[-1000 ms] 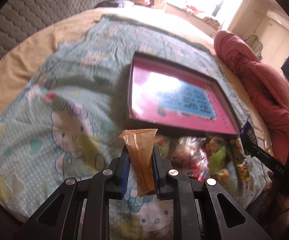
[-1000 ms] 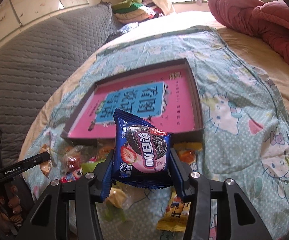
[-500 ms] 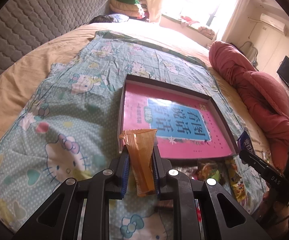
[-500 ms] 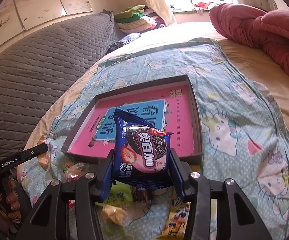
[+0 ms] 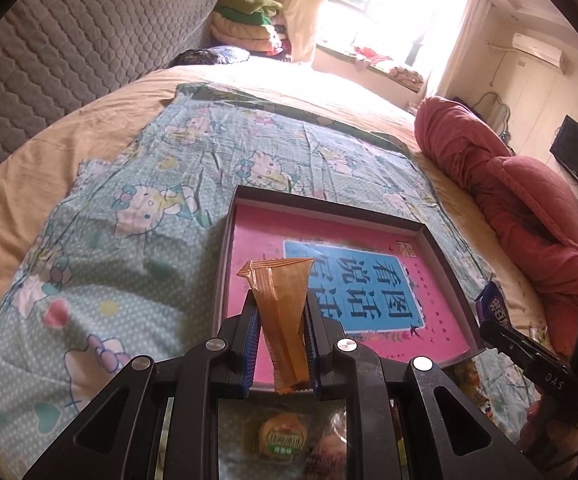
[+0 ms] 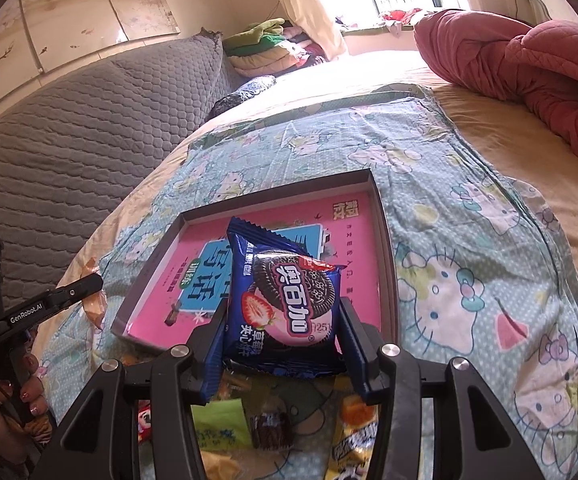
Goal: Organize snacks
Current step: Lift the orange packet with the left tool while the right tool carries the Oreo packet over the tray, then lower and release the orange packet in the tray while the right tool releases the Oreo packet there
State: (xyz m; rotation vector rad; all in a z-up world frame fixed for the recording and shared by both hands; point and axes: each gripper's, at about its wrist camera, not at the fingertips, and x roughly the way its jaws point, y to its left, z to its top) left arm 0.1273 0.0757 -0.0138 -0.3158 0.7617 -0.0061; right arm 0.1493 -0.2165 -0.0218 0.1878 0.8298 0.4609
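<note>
A: left gripper (image 5: 281, 332) status?

B: clamped on an orange sachet (image 5: 283, 320). Sachet stands upright between the blue pads (image 5: 251, 344), crimped top end poking above the fingertips, lower end hanging just under them. Jaws about as narrow as they go

A: right one?

B: right gripper (image 6: 281, 332) is gripping a blue cookie pack (image 6: 285, 300), pads pressed on both its side edges, jaws part-way apart because the pack is wide. Pack face toward the camera, cookie and strawberry print, tilted a bit with the top corner leaning left

A: where's the tray?

B: dark-rimmed tray (image 5: 231, 248) with a pink printed bottom, flat on the cartoon-cat sheet (image 5: 101, 280) on the bed. In both wrist views the held snack overlaps the near edge of the tray. Can't tell whether either one is actually over it or just short of it. Nothing loose lying in the tray that I can see

A: rest of the snacks?

B: loose pile on the sheet on the near side of the tray, under both grippers. Right view: green wrapper (image 6: 221, 420), small dark candy (image 6: 271, 432), yellow pack (image 6: 349, 448). Left view: round-label snack (image 5: 283, 438) seen through the gripper frame

A: can each camera see the other gripper?

B: yes. Right gripper at the right edge of the left view, the blue pack's corner in its tip. Left gripper at the left edge of the right view, a hand (image 6: 25, 396) on its handle. Red quilt (image 6: 529, 68) bunched on the far right of the bed, well apart from the tray
</note>
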